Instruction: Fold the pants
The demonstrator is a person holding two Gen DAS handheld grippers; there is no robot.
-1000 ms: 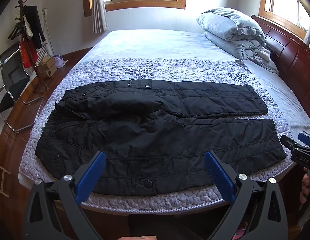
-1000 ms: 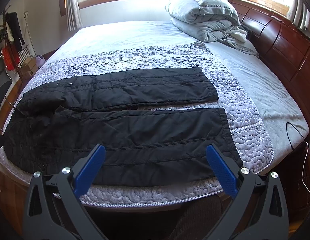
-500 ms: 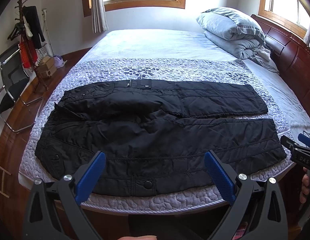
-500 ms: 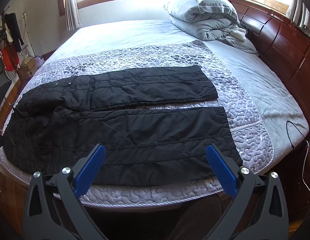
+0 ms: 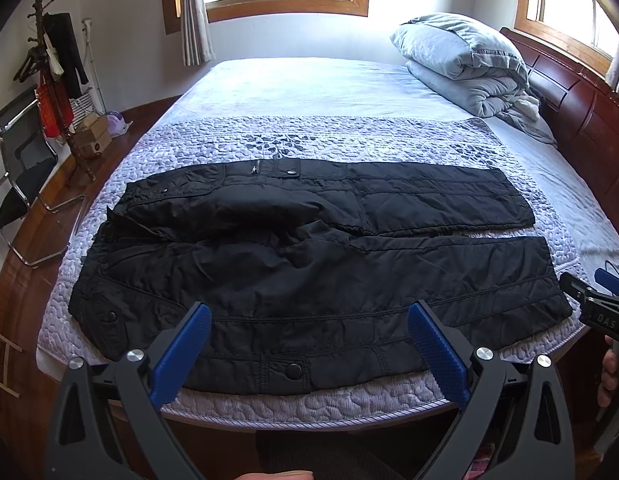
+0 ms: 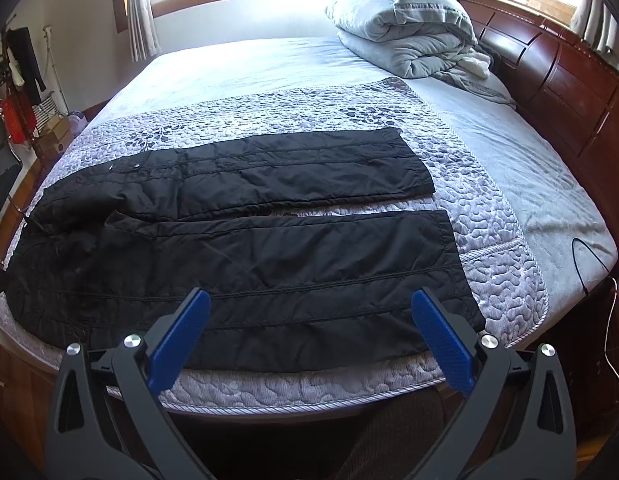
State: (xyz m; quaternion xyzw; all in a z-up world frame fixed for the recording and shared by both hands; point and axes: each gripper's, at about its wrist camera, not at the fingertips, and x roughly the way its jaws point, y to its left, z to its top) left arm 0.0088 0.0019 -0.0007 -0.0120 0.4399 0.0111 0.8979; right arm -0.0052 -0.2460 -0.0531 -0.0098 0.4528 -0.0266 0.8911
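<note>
While the pants lie flat and unfolded on the bed, both grippers, left and right, hover with jaws released. Folding has not begun; next each should grasp the near edge.

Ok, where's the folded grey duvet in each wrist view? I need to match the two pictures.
Left wrist: folded grey duvet upper right, at the far end of the bed beside the wooden headboard.
Right wrist: folded grey duvet top centre-right, beside the wooden headboard.
Shared landmark: black pants spread across the near quilt.
</note>
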